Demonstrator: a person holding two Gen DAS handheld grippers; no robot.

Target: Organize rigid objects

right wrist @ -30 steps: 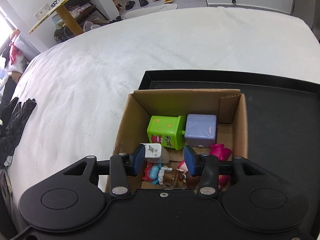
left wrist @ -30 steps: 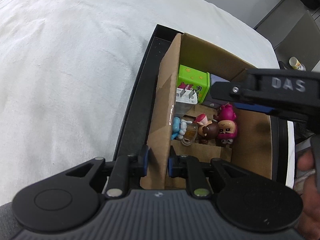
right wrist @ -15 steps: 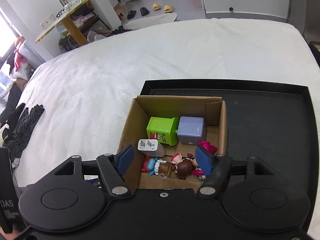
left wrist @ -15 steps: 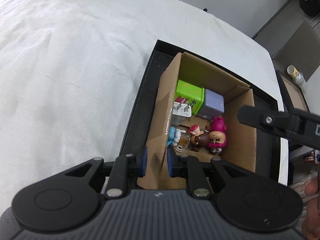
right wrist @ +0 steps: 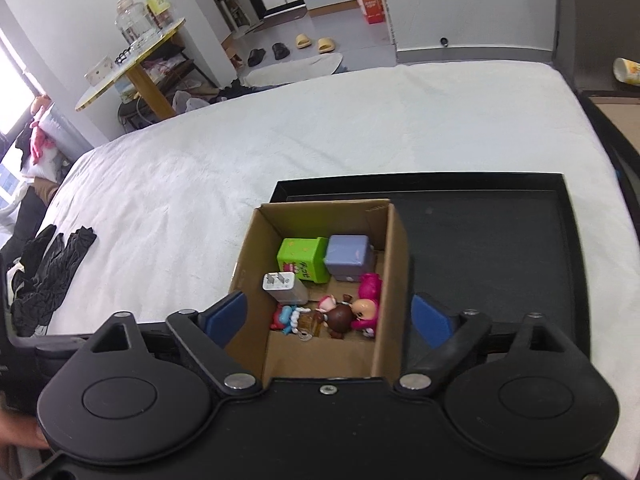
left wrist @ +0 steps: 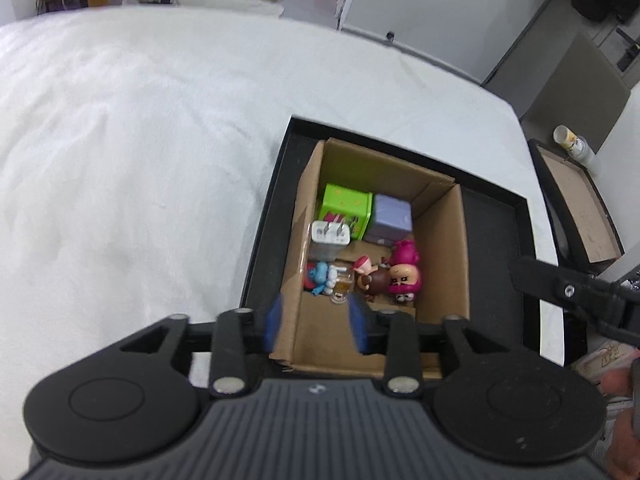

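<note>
Closest to me, my left gripper (left wrist: 314, 326) has just been opening; its blue pads (left wrist: 273, 326) now stand apart on either side of the near left wall of the cardboard box (left wrist: 444, 256) without pressing it, so I read that wall as released. My right gripper (right wrist: 328, 314) has also just been spreading and now gapes wider than the box itself, one pad outside each side wall, holding nothing. I judge both let go because the box sits where it was meant to: squarely in the left part of the black tray (right wrist: 500, 248), which keeps it from sliding on the soft white blanket (right wrist: 260, 152). Inside, the small toys crowd the near end: a blue figure (left wrist: 320, 276), a tiny glass mug (left wrist: 342, 288), a brown-headed doll (left wrist: 376, 280) and a pink figure (left wrist: 404, 276) lying touching one another. Just beyond them a white charger (left wrist: 330, 236) lies prongs up against the left wall, and at the far end a green box (left wrist: 346, 208) and a lilac cube (left wrist: 392, 216) stand side by side, packed snug so they cannot tip. Farthest off, black clothing (right wrist: 44, 268) lies at the blanket's edge, well apart from the tray.
</note>
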